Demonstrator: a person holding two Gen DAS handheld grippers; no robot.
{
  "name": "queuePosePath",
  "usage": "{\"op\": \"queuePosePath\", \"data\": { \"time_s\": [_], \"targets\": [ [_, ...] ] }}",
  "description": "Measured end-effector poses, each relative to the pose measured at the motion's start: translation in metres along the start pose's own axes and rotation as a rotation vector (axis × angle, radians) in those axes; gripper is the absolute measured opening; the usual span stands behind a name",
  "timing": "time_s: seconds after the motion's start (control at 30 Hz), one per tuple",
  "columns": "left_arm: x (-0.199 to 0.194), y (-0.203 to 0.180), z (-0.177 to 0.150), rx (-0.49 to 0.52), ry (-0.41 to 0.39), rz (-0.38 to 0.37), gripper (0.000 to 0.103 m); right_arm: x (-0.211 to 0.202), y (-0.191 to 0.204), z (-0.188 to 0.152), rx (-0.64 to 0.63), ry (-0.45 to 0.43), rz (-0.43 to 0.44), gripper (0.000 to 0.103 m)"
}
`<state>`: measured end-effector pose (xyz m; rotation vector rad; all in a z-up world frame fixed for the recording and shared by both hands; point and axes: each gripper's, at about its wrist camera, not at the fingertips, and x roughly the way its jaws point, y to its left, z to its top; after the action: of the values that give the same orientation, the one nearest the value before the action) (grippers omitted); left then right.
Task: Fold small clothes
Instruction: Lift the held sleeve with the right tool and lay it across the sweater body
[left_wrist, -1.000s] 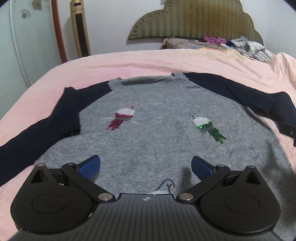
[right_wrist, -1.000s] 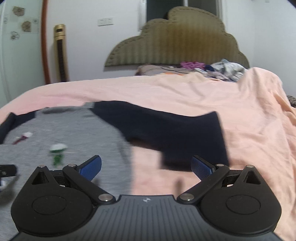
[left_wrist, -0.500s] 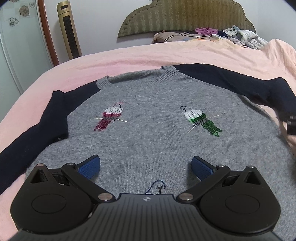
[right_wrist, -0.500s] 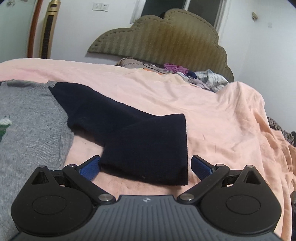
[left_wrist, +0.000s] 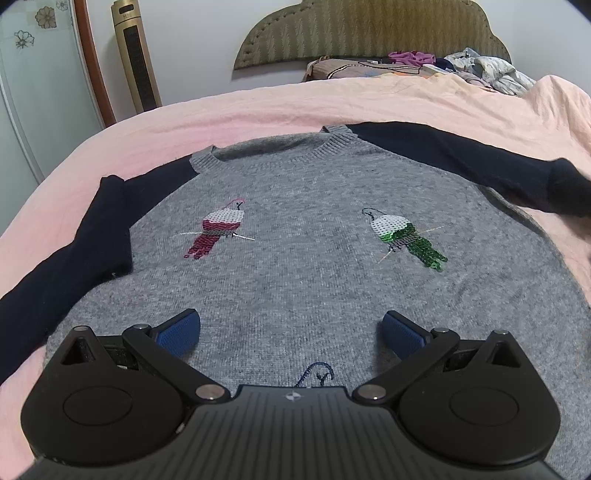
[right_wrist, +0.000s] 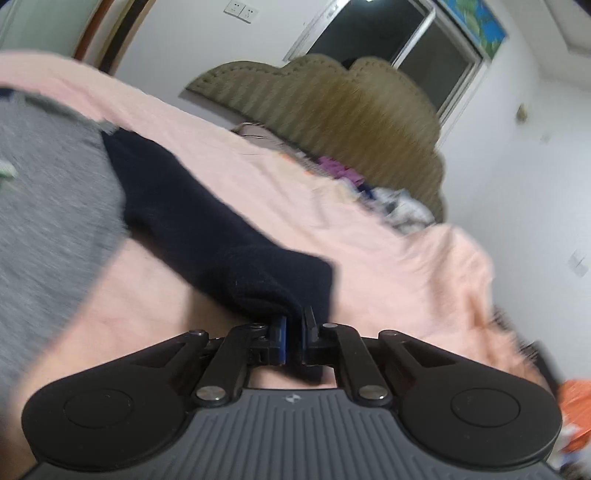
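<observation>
A small grey sweater (left_wrist: 295, 266) with navy sleeves and two sequin birds lies flat, front up, on the pink bedspread (left_wrist: 258, 110). My left gripper (left_wrist: 291, 328) hovers open over the sweater's lower front, nothing between its blue pads. In the right wrist view my right gripper (right_wrist: 294, 325) is shut on the cuff end of the navy right sleeve (right_wrist: 207, 229), which bunches up just ahead of the pads. The same sleeve (left_wrist: 480, 162) runs off to the right in the left wrist view. The other navy sleeve (left_wrist: 74, 258) lies bent along the sweater's left side.
A padded olive headboard (left_wrist: 369, 33) stands at the far end, with a heap of clothes and a pillow (left_wrist: 424, 66) below it. A tall gold fan heater (left_wrist: 135, 55) stands by the wall on the left. Bedspread edge drops off at right (right_wrist: 480, 280).
My right gripper went from wide open around the sleeve cuff to shut on it, and it rolled so the view tilts. The left gripper stayed open over the sweater.
</observation>
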<state>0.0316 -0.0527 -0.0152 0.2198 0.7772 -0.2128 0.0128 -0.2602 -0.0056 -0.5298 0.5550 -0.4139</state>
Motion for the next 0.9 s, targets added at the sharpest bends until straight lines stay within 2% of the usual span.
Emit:
{"op": "queuePosePath", "data": {
  "time_s": [0.1,0.17,0.27,0.33,0.37,0.4,0.43,0.47,0.5,0.6,0.7,0.8,0.87,0.9],
  "targets": [
    [-0.001,0.0,0.0,0.002,-0.001,-0.002,0.103,0.012,-0.017,-0.007,-0.136,-0.007,-0.172,0.007],
    [-0.001,0.0,0.0,0.003,-0.003,-0.003,0.103,0.027,-0.04,-0.013,-0.172,0.017,-0.269,0.007],
    [-0.001,0.0,0.001,0.002,-0.002,-0.007,0.103,0.056,-0.077,-0.029,-0.173,0.113,-0.371,0.007],
    [0.0,0.0,0.001,0.004,-0.002,-0.009,0.103,0.072,-0.099,-0.04,-0.136,0.192,-0.426,0.012],
    [0.0,0.0,0.001,0.005,-0.002,-0.009,0.103,0.076,-0.11,-0.044,-0.081,0.234,-0.458,0.02],
    [0.0,0.0,0.001,0.005,-0.001,-0.009,0.103,0.077,-0.12,-0.047,-0.009,0.26,-0.472,0.039],
    [0.0,0.0,0.002,0.004,0.0,-0.009,0.103,0.072,-0.131,-0.048,0.1,0.263,-0.463,0.053],
    [0.0,-0.001,0.003,0.005,0.0,-0.009,0.103,0.062,-0.143,-0.048,0.242,0.239,-0.419,0.081],
    [0.0,-0.001,0.003,0.007,-0.001,-0.008,0.103,0.05,-0.154,-0.049,0.399,0.198,-0.343,0.092],
    [-0.001,-0.004,0.005,0.015,-0.005,-0.005,0.103,0.03,-0.177,-0.062,0.879,0.094,-0.006,0.091],
    [-0.003,-0.004,0.005,0.019,-0.009,-0.011,0.103,0.04,-0.182,-0.083,1.248,0.118,0.217,0.091],
    [-0.002,-0.003,0.004,0.021,-0.004,-0.006,0.103,0.063,-0.172,-0.104,1.466,0.2,0.333,0.091],
    [-0.002,-0.001,0.004,0.017,0.0,-0.004,0.103,0.075,-0.168,-0.114,1.564,0.205,0.36,0.091],
    [-0.001,0.0,0.004,0.012,0.002,-0.005,0.103,0.082,-0.168,-0.115,1.584,0.177,0.36,0.091]
  ]
}}
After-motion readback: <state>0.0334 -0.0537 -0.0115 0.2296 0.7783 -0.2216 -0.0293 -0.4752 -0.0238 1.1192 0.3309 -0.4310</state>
